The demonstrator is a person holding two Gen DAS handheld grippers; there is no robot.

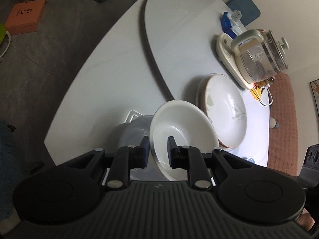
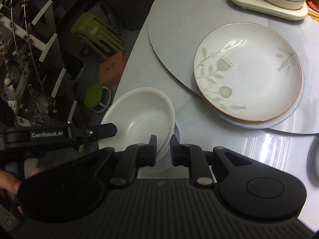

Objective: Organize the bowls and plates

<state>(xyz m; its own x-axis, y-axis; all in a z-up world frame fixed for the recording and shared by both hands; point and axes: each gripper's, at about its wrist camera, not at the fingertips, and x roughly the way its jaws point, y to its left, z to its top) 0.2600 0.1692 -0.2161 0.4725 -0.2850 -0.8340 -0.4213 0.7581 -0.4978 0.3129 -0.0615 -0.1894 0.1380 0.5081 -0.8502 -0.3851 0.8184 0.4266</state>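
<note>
Both grippers are carrying the white bowl (image 2: 139,115) above the table's (image 1: 111,63) near edge, left gripper (image 1: 157,151) and right gripper (image 2: 162,149) each clamped on opposite rims, so keeping it level while nearing the floral plates (image 2: 247,69) seems wise.

"GenRobot.AI" on the left gripper (image 2: 116,129) (white lettering, black arm)

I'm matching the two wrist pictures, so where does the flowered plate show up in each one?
Left wrist: flowered plate right of centre, just beyond the white bowl.
Right wrist: flowered plate upper right, lying on another plate.
Shared landmark: the cream kettle base beyond the plate in both.
</note>
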